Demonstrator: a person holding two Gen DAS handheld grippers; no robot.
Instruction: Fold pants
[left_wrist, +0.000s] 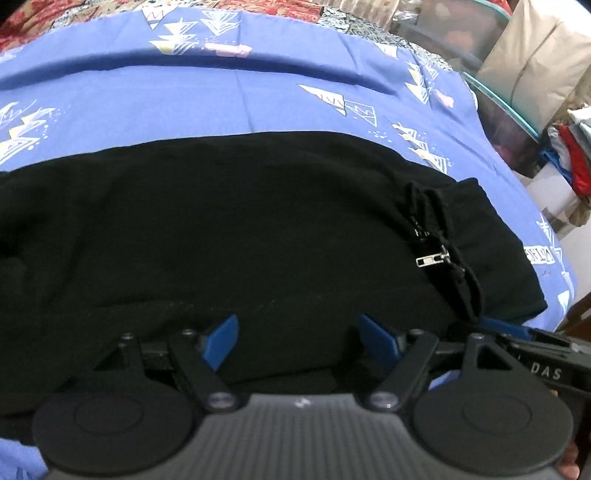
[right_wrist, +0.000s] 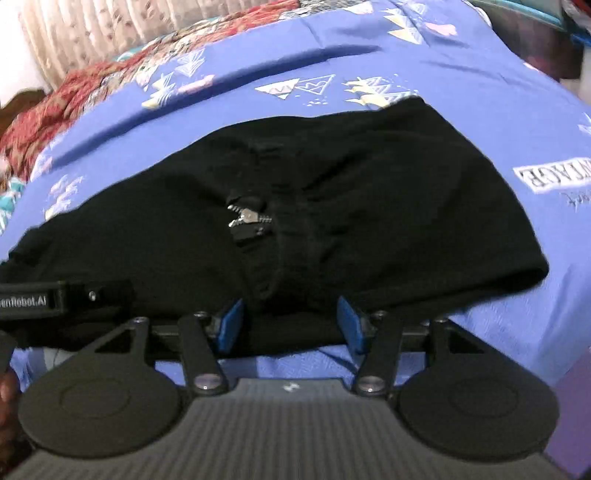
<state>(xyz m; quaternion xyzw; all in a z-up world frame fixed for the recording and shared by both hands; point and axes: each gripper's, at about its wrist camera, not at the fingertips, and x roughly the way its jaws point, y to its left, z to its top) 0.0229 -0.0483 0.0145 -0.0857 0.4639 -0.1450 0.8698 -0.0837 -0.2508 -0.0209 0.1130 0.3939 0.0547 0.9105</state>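
Black pants (left_wrist: 240, 229) lie in a flat bundle on the blue printed bedsheet (left_wrist: 184, 99), with a silver zipper pull (left_wrist: 432, 260) and a black drawstring (left_wrist: 461, 266) near their right end. My left gripper (left_wrist: 301, 341) hovers over the pants' near edge, its blue pads wide apart and clear of the cloth. In the right wrist view the pants (right_wrist: 369, 206) and zipper (right_wrist: 245, 218) fill the middle. My right gripper (right_wrist: 290, 326) is open, and the near hem lies between its pads without being pinched. The left gripper's body (right_wrist: 55, 295) shows at the left edge.
A red patterned quilt (right_wrist: 55, 99) lies along the bed's far side, with a pale curtain (right_wrist: 110, 26) behind it. A glass-topped table (left_wrist: 509, 110) and a pile of clothes (left_wrist: 572, 158) stand past the bed's right edge. Bare sheet surrounds the pants.
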